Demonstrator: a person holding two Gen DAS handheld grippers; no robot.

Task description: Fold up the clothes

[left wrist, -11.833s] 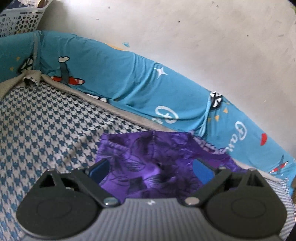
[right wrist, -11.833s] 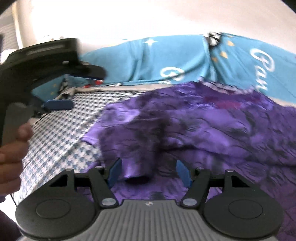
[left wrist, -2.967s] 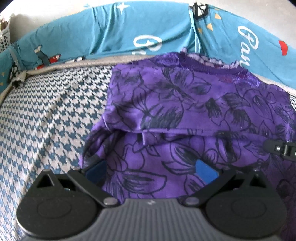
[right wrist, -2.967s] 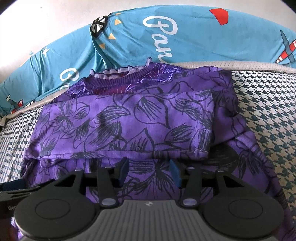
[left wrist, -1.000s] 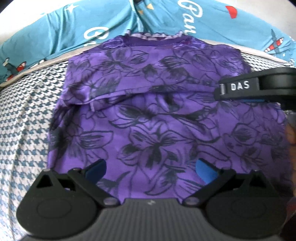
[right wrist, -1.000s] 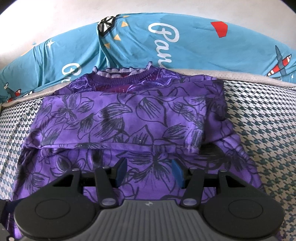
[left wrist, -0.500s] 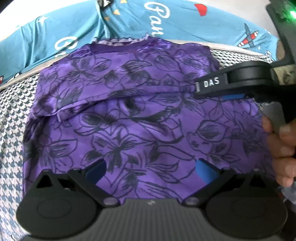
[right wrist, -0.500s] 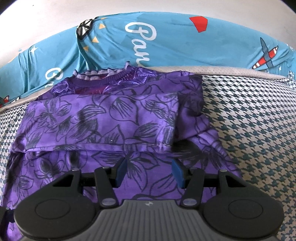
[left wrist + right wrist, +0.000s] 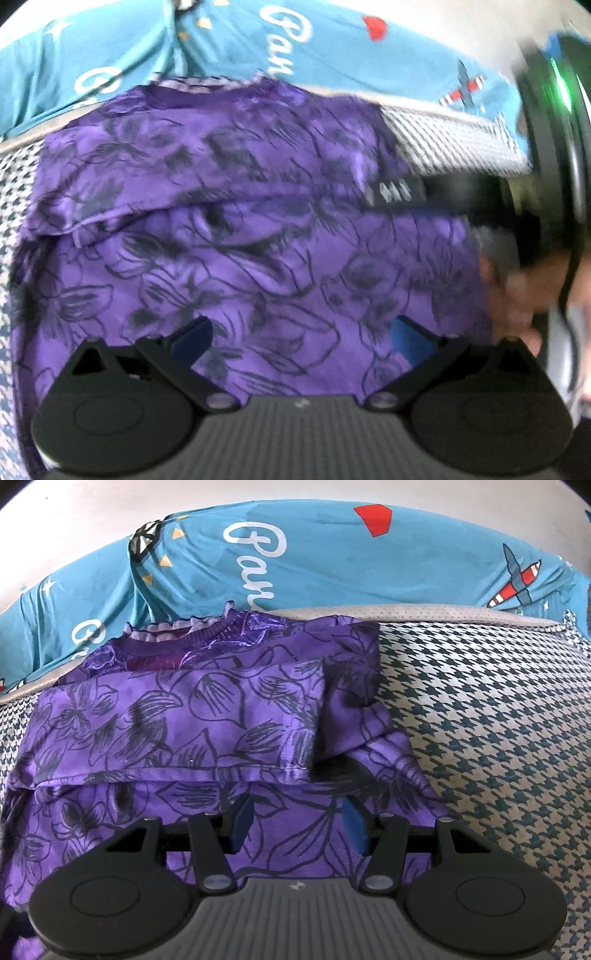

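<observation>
The purple floral-print knit top with a frilled neckline [image 9: 207,716] lies part-folded on the blue-and-white houndstooth bed cover [image 9: 498,720], its neck just beside the teal printed bolster [image 9: 314,554]. It looks light, limp and a little slick: likely to sag and slide, not hold a crease. The loose lower hem nearest the tongs seems the best place to pinch, both layers together. Left tongs [image 9: 301,334] hang released, wide apart over the cloth; right tongs [image 9: 297,825] are half-spread, gripping nothing.
</observation>
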